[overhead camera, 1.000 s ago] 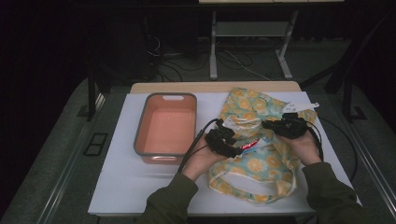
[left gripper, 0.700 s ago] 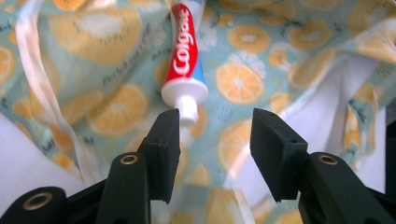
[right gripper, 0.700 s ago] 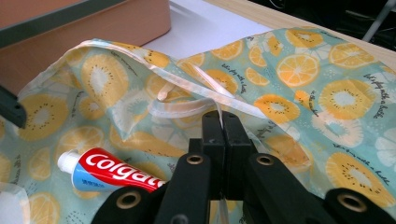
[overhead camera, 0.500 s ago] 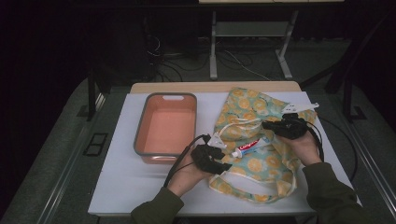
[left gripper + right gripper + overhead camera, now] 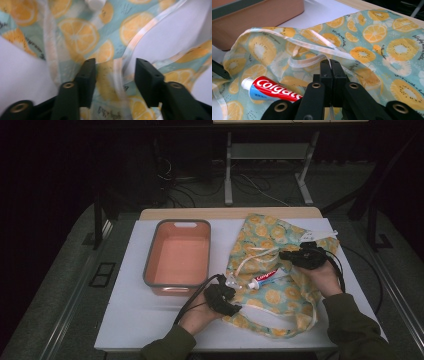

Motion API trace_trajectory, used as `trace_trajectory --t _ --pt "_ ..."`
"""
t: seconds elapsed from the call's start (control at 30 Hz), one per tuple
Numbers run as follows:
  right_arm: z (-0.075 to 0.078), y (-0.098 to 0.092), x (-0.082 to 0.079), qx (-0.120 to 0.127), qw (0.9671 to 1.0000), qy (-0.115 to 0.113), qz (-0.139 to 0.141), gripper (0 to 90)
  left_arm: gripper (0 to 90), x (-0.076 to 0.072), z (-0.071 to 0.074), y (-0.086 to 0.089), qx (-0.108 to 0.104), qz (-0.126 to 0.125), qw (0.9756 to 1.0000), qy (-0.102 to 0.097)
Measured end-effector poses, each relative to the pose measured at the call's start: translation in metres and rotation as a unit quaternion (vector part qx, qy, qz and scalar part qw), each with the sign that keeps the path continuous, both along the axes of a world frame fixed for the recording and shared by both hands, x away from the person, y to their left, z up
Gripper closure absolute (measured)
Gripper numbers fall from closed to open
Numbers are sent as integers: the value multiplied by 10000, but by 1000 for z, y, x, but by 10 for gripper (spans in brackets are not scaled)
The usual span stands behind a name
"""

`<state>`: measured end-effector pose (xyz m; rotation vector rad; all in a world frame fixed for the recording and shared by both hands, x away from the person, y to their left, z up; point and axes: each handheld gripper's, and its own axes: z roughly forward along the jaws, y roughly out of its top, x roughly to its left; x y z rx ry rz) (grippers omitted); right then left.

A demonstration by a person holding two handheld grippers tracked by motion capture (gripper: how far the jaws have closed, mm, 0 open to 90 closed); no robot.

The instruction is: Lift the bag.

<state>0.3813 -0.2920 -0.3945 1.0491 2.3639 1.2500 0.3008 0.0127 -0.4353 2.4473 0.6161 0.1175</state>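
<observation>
While the right gripper [image 5: 295, 255] is clamping the bag's [image 5: 280, 295] drawstring [image 5: 312, 60] between fully closed jaws, the left gripper [image 5: 231, 296] is hovering at the bag's near-left edge, jaws apart and just been closing, with cloth and a strip of drawstring lying between them but no pad pressing.

The bag, printed with lemon slices, is lying flat on the white table [image 5: 135, 315], right of centre. A toothpaste tube [image 5: 267, 277] is resting on top of the bag, cap pointing toward the left gripper, just ahead of its jaws. In the right gripper view the tube [image 5: 272, 89] is lying just left of the closed jaws.

An orange bin [image 5: 177, 256] with a grey rim is sitting left of the bag, close beside it.

Both sleeves are coming in from the bottom edge.
</observation>
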Motion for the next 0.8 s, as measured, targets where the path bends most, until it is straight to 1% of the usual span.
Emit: trace_trajectory --t 0.03,0.13,0.17,0.23,0.27,0.3,0.33,0.37,0.4,0.43,0.5,0.57,0.67,0.73,0.8 --pt "0 0 0 -1 10000 -3 -6 896 618 1 1 1 25 45 10000 1" --pt "0 -1 -1 3 10000 -5 -10 895 839 4 0 4 -13 105 9999 117" --pt "0 -1 -1 3 10000 5 -13 895 877 5 0 4 -34 104 9998 167" --pt "0 -1 -2 -2 10000 11 -6 893 891 5 0 4 -26 103 9998 176" --pt "-1 -1 -2 0 10000 29 -4 861 893 5 1 4 -37 106 9997 211" --pt "-1 -1 -3 15 10000 63 -36 753 893 6 1 4 -59 108 9996 253" --pt "-1 -2 -4 43 9999 107 -55 681 894 6 0 5 -84 113 9995 275" --pt "0 -3 -5 105 9998 178 -28 629 894 7 0 5 -95 116 9994 296" --pt "2 -5 -8 105 9998 190 -20 563 894 7 1 5 -118 110 9994 315" --pt "4 -6 -12 54 9998 170 -43 517 894 7 1 5 -133 105 9993 325" --pt "9 -8 -22 37 9998 179 23 483 895 6 2 6 -191 100 9991 355" --pt "14 -11 -33 50 9999 108 22 451 895 7 4 6 -227 103 9990 365" --pt "18 -13 -53 152 9995 157 221 461 895 7 5 7 -282 105 9988 381" --pt "16 -11 -66 73 9987 231 448 491 895 7 5 8 -313 94 9987 393" --pt "10 -9 -80 -8 9978 287 604 509 896 7 6 8 -348 123 9986 391"
